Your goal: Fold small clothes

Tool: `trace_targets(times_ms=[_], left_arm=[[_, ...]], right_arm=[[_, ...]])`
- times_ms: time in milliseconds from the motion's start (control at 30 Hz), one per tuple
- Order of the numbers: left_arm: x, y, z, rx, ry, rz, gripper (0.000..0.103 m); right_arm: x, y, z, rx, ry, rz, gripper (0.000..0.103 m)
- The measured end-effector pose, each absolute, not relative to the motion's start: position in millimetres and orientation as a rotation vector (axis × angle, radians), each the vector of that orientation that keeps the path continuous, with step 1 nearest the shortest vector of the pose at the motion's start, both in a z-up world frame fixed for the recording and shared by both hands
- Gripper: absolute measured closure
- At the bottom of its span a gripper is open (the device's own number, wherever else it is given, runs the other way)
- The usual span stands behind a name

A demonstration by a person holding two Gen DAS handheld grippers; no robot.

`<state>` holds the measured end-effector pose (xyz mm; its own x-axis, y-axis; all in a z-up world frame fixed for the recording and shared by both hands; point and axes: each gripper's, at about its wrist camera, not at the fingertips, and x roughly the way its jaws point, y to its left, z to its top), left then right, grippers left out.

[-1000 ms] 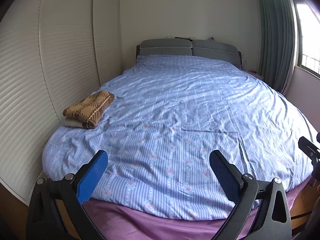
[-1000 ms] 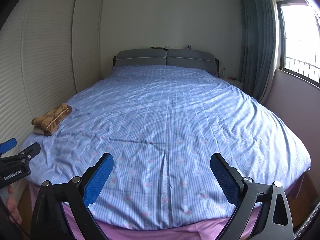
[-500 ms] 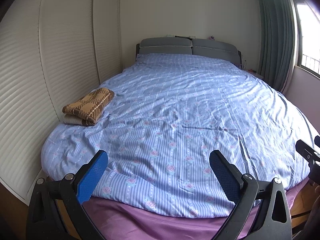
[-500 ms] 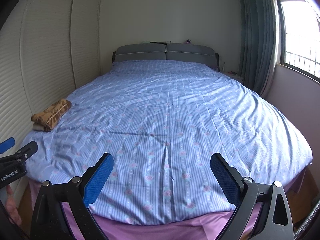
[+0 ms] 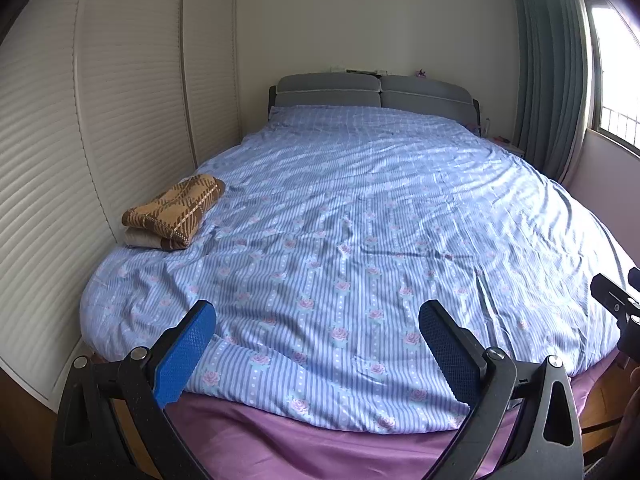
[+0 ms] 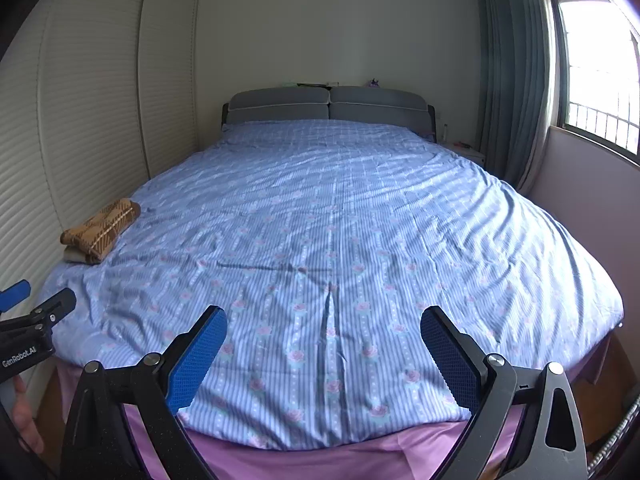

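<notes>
A folded brown plaid garment (image 5: 174, 212) lies on a folded beige piece at the left edge of the bed; it also shows in the right wrist view (image 6: 100, 230). My left gripper (image 5: 318, 344) is open and empty, held off the foot of the bed. My right gripper (image 6: 324, 350) is open and empty, also off the foot of the bed. The left gripper's body (image 6: 28, 320) shows at the left edge of the right wrist view. The right gripper's body (image 5: 616, 304) shows at the right edge of the left wrist view.
A blue striped floral duvet (image 5: 360, 220) covers the bed (image 6: 340, 220), with a purple sheet (image 5: 320, 448) below it. Louvred wardrobe doors (image 5: 60, 140) stand at the left. A grey headboard (image 6: 328, 106), a curtain (image 6: 512, 80) and a window (image 6: 600, 72) are at the far side and right.
Both grippers have drawn back a little from the bed and lifted slightly. More of the purple sheet shows at the foot. Both jaws stay open.
</notes>
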<state>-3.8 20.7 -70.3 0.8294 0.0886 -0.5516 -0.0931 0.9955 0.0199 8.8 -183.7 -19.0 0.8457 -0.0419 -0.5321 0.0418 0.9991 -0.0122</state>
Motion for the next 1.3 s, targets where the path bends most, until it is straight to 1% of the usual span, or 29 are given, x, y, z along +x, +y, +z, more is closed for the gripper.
trace_targets(times_ms=[1300], left_arm=[[-5.5, 21.3, -66.5, -0.004, 0.578, 0.067, 0.0]], right_arm=[[8.5, -183.7, -19.0, 0.008, 0.558, -0.044, 0.005]])
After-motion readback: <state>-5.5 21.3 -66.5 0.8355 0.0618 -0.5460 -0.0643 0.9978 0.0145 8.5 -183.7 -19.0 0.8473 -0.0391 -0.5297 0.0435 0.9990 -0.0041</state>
